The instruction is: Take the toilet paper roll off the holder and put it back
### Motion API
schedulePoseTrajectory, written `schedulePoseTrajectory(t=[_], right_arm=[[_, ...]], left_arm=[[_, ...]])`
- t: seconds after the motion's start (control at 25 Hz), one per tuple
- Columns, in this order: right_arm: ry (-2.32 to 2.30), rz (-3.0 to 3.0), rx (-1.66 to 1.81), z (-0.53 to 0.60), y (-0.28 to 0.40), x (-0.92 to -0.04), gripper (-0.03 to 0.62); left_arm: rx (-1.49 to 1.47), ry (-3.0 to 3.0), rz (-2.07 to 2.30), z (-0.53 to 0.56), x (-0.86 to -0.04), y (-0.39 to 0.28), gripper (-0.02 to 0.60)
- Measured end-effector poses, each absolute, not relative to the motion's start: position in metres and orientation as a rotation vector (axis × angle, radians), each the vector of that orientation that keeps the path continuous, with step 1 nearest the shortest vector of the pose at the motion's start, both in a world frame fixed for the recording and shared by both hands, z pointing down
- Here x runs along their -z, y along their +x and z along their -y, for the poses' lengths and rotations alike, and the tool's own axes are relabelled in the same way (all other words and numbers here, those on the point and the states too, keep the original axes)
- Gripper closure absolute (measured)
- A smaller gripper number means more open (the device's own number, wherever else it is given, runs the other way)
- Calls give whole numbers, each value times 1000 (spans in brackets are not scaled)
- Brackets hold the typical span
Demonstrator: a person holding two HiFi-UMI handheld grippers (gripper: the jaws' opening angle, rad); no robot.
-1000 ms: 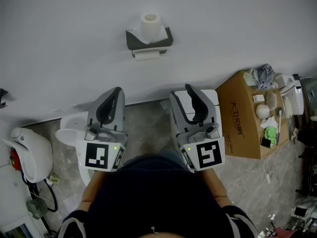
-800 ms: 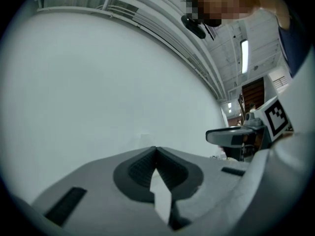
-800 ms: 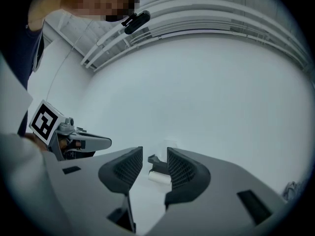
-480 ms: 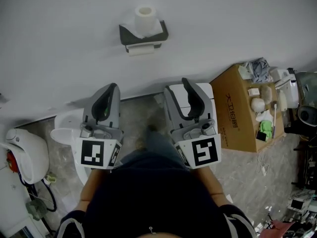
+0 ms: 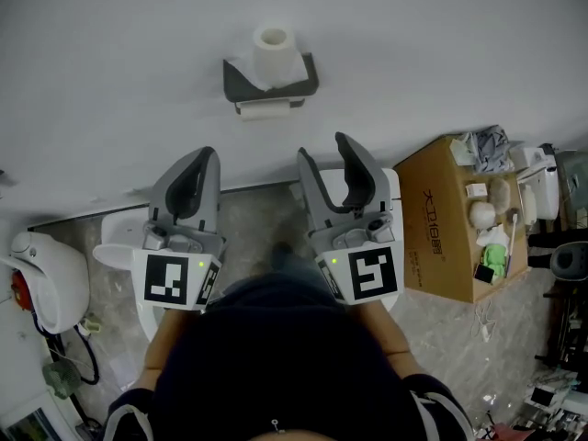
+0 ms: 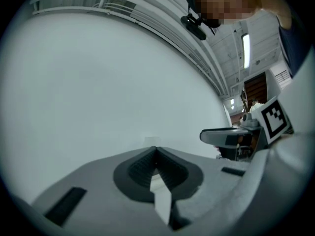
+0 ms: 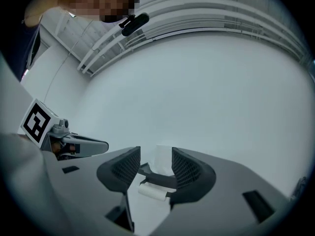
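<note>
The roll [image 5: 274, 49], a soft white cylinder with a hollow core, stands upright on top of the dark grey holder [image 5: 241, 83], which is fixed to the smooth white wall [image 5: 110, 62]; a white strip of paper [image 5: 264, 109] shows under the holder's shelf. Well apart from it, our right gripper [image 5: 322, 150] has ribbed dark pads; its jaws have just been opening and grip nothing, the roll showing far off through their gap. Our left gripper [image 5: 204, 154] has its jaws pressed together, empty. To the right, an open cardboard box [image 5: 441, 219] of odds and ends sits on the marbled floor [image 5: 266, 223].
</note>
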State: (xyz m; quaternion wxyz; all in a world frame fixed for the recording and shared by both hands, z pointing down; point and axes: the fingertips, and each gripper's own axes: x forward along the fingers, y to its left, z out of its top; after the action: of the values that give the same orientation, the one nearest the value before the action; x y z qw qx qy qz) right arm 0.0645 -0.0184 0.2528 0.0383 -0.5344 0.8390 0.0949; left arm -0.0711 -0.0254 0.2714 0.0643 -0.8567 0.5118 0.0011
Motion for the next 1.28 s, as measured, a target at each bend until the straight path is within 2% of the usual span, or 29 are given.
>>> schedulePoseTrajectory(t=[0.72, 1.28], right_arm=[[-1532, -2649, -244, 116, 79, -267, 367], [-1470, -2730, -218, 139, 60, -276, 342]], left_arm=[[30, -2555, -1596, 113, -282, -41, 580], [31, -2543, -1615, 132, -285, -45, 580]])
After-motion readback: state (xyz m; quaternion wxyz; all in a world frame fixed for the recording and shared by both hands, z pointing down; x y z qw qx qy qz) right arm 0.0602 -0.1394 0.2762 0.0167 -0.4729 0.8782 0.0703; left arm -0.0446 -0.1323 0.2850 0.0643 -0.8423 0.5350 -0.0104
